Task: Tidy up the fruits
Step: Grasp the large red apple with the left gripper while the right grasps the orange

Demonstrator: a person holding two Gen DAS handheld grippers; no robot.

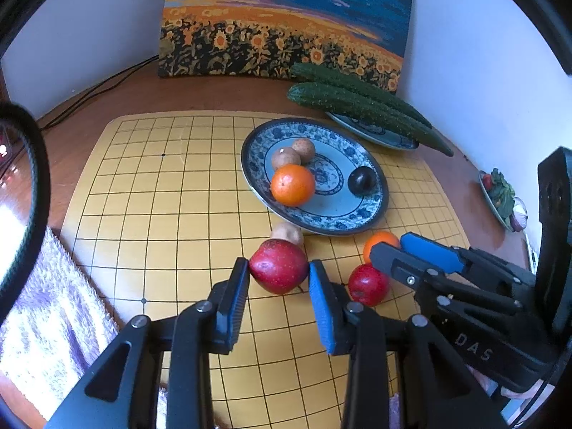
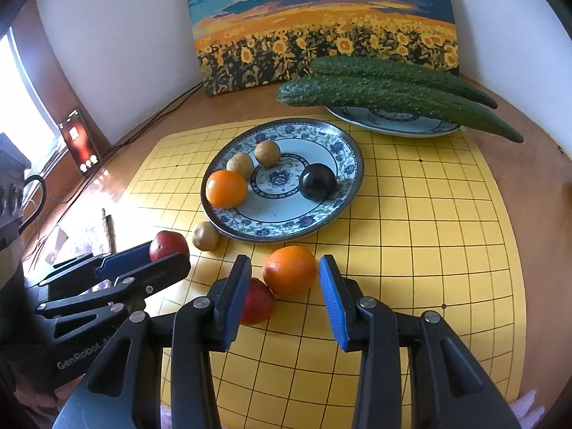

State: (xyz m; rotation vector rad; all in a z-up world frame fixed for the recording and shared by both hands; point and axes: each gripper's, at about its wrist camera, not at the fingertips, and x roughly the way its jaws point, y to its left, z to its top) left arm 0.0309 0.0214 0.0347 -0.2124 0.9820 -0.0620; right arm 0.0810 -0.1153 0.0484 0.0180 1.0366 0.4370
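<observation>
Already the left hand-held gripper [image 1: 279,275] brackets the larger red apple [image 1: 279,265] on the yellow grid mat [image 1: 161,214], jaws touching but not visibly clamped; the right hand-held gripper [image 2: 285,279] stands open around the orange [image 2: 289,269], the blue-patterned plate [image 2: 232,230] just beyond.

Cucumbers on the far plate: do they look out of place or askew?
Yes. The two cucumbers are much longer than their far plate, so both ends overhang its rim. Nothing appears spilled or damaged.

My two wrist cameras look forward and down, close over the yellow grid board [image 1: 161,214] — both share the blue-patterned plate [image 2: 343,164].
</observation>
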